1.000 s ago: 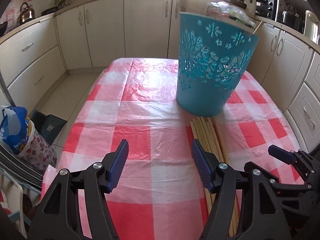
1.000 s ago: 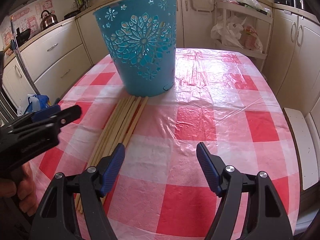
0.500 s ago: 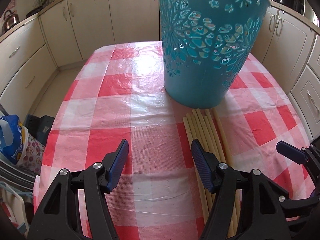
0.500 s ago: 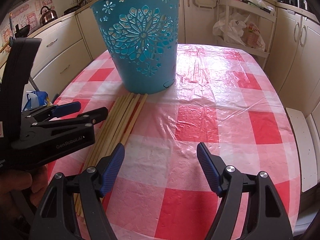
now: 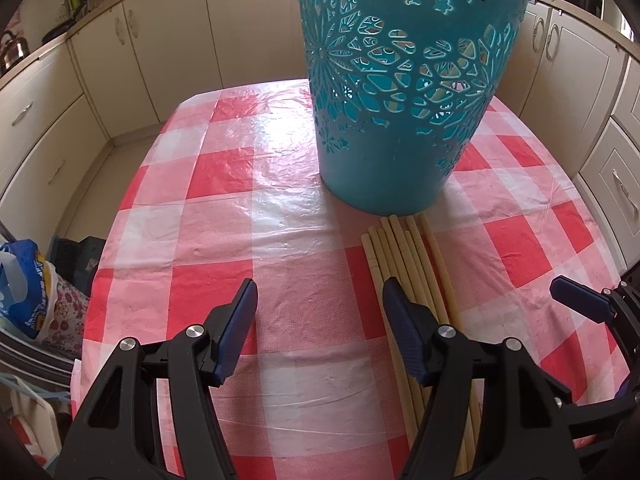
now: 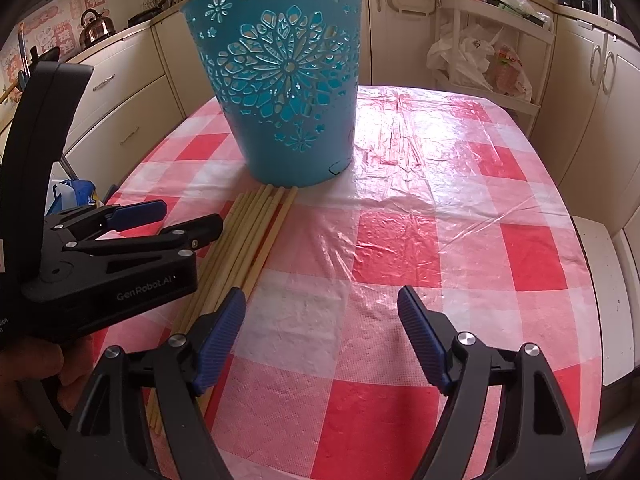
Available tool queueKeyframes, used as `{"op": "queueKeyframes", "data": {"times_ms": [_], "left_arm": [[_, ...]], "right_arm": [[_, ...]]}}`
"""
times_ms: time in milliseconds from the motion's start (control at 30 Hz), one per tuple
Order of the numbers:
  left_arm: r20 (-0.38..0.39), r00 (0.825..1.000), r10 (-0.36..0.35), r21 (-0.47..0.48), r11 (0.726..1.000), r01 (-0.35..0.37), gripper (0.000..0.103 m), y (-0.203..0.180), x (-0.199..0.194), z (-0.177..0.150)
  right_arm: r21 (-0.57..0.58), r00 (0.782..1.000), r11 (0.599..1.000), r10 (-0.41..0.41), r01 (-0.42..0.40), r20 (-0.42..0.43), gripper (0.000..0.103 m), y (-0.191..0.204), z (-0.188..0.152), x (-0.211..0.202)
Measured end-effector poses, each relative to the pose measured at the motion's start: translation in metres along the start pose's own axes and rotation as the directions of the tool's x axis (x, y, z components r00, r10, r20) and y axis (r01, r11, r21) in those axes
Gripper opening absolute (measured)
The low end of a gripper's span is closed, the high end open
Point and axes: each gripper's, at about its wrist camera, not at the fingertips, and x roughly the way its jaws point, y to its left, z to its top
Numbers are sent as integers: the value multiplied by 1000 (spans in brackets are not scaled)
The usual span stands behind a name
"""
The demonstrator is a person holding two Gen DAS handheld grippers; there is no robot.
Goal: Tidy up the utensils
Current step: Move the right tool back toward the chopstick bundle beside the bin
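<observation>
Several long pale wooden sticks (image 5: 404, 256) lie side by side on the red-and-white checked table (image 5: 280, 184), their far ends touching the base of a teal cut-out basket (image 5: 400, 92). My left gripper (image 5: 320, 320) is open and empty, low over the table just left of the sticks. My right gripper (image 6: 320, 328) is open and empty, just right of the sticks (image 6: 256, 228). The basket (image 6: 284, 80) stands upright; sticks show inside it through the cut-outs. The left gripper also shows in the right wrist view (image 6: 160, 220).
Cream kitchen cabinets (image 5: 120, 80) surround the table. A blue bag (image 5: 24, 292) sits on the floor to the left. A white rack with plastic bags (image 6: 492, 60) stands behind the table. A kettle (image 6: 94, 26) is on the counter.
My left gripper has moved forward and lower toward the basket and sticks. It has come further into the right wrist view. Both grippers stay open.
</observation>
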Motion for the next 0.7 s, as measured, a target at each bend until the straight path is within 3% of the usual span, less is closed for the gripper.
{"op": "queueKeyframes", "data": {"times_ms": [333, 700], "left_arm": [[-28, 998, -48, -37, 998, 47, 62, 4, 0, -2], [-34, 999, -16, -17, 1000, 15, 60, 5, 2, -2]], "right_arm": [[6, 1000, 1000, 2, -2, -3, 76, -1, 0, 2], [16, 1000, 1000, 19, -19, 6, 76, 0, 10, 5]]}}
